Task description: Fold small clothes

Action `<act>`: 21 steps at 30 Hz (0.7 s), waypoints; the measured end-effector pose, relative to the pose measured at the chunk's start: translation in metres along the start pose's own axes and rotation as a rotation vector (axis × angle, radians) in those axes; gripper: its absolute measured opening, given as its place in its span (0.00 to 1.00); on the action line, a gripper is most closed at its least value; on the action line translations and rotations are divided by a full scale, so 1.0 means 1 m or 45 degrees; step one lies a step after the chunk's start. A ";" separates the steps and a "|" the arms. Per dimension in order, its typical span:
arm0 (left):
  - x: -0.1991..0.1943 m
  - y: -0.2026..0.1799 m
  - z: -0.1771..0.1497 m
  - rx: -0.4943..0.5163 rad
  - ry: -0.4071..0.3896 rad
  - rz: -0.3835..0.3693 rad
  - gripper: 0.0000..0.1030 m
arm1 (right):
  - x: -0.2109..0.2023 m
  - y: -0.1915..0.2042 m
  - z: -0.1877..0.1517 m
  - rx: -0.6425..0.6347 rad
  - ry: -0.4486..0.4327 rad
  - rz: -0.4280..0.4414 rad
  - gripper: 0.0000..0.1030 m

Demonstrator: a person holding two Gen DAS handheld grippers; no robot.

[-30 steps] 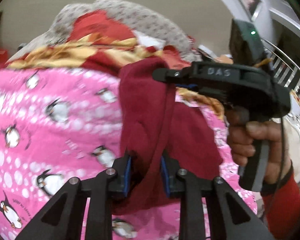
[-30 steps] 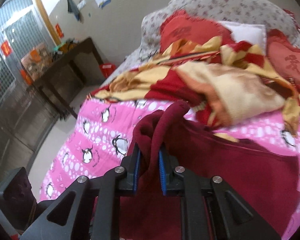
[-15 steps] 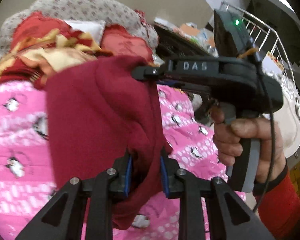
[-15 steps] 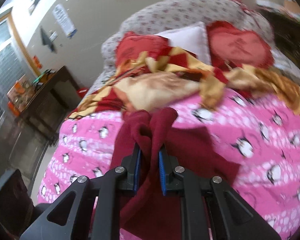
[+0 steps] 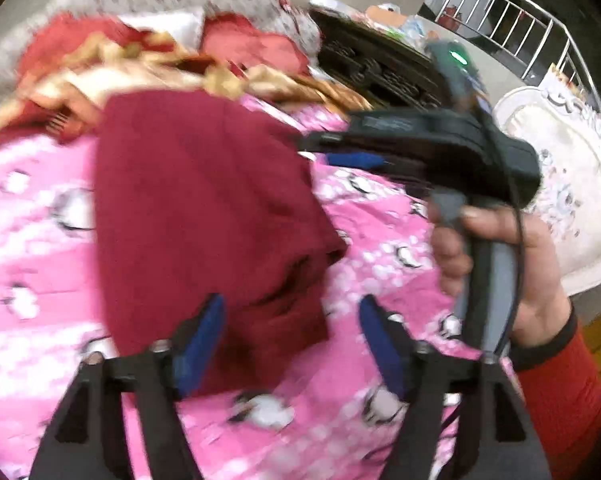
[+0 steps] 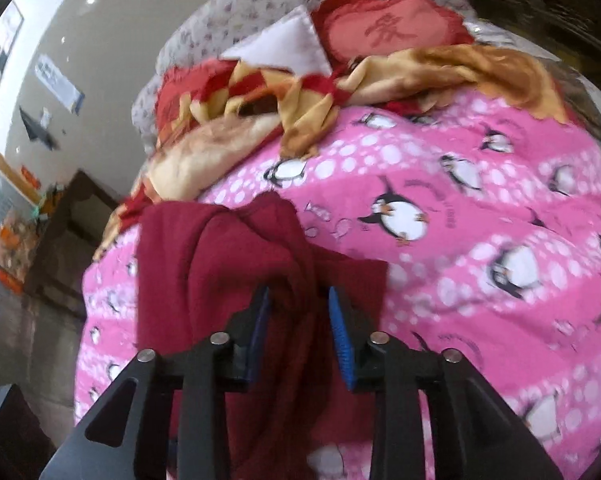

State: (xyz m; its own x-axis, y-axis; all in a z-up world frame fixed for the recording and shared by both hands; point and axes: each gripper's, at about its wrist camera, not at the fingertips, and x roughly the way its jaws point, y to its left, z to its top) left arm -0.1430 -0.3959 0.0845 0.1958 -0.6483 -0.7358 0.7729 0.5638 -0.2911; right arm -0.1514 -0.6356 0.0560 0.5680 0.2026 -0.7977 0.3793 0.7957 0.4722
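The maroon garment (image 5: 204,216) lies folded over on the pink penguin bedspread (image 5: 380,248), near the bed's foot-side edge and just short of the heap of gold-and-red blanket (image 6: 440,72) that banks up toward the headboard. Your left gripper (image 5: 292,320) has just been opening: its blue pads (image 5: 204,328) stand wide apart, the garment's lower corner reaches in between them, and the pad farther from the garment sits over bare bedspread. Your right gripper (image 6: 298,320) has also just been opening; a bunched ridge of the garment still stands in the gap, and whether the pads (image 6: 340,336) press it you cannot tell through the blur. Beyond the garment on the right hand's (image 5: 496,264) side, the bedspread runs open and flat. On the garment's other side the bed edge drops close by to the floor and a dark wooden table (image 6: 72,232).
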 end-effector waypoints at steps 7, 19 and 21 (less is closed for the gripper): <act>-0.009 0.054 -0.013 -0.150 -0.024 0.227 0.77 | -0.033 0.046 -0.051 -0.210 0.009 0.101 0.56; 0.009 0.076 -0.043 -0.222 0.033 0.270 0.77 | -0.032 0.015 -0.079 -0.204 0.008 -0.022 0.48; 0.000 0.073 -0.040 -0.216 -0.017 0.290 0.77 | -0.042 0.020 -0.067 -0.205 -0.082 -0.038 0.59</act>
State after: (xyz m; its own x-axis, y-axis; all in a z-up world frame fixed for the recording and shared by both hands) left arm -0.1102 -0.3347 0.0387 0.3616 -0.5012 -0.7862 0.5964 0.7725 -0.2181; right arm -0.2165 -0.5898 0.0734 0.6056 0.1446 -0.7825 0.2776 0.8832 0.3780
